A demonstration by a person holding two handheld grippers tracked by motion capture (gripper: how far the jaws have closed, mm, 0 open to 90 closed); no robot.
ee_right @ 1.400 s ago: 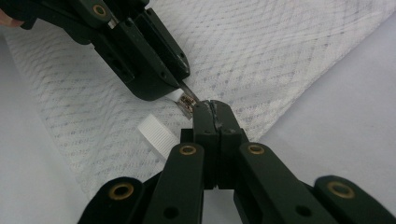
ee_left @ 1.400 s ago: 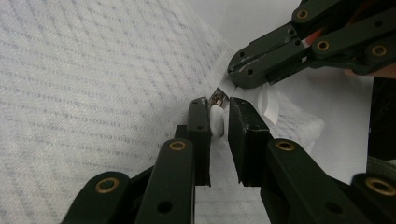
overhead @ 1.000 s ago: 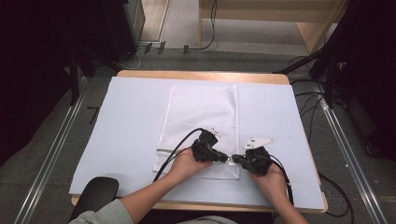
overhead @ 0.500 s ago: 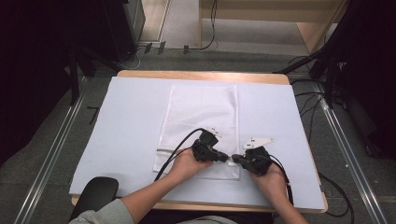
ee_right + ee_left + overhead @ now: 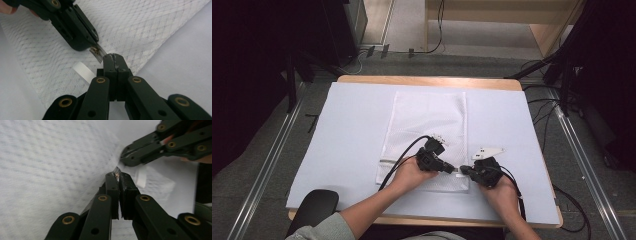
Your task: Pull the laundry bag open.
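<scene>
A white mesh bag [image 5: 427, 120] lies flat on the pale table cover [image 5: 347, 130], its long side running away from me. Both grippers meet at the bag's near right corner. My left gripper [image 5: 453, 170] [image 5: 117, 175] is shut on a small metal zipper pull [image 5: 96, 51] [image 5: 116, 173]. My right gripper [image 5: 463, 171] [image 5: 113, 58] faces it tip to tip, shut on the bag's edge [image 5: 119, 165] just beside the pull. A white ribbon tab [image 5: 83, 71] [image 5: 141, 178] sticks out of the bag under the two tips.
A black rounded object [image 5: 314, 205] sits at the table's near left edge. The left gripper's cable [image 5: 404, 157] trails across the bag's near end. The wooden table edge [image 5: 427, 80] shows at the far side, with floor cables and dark stands beyond.
</scene>
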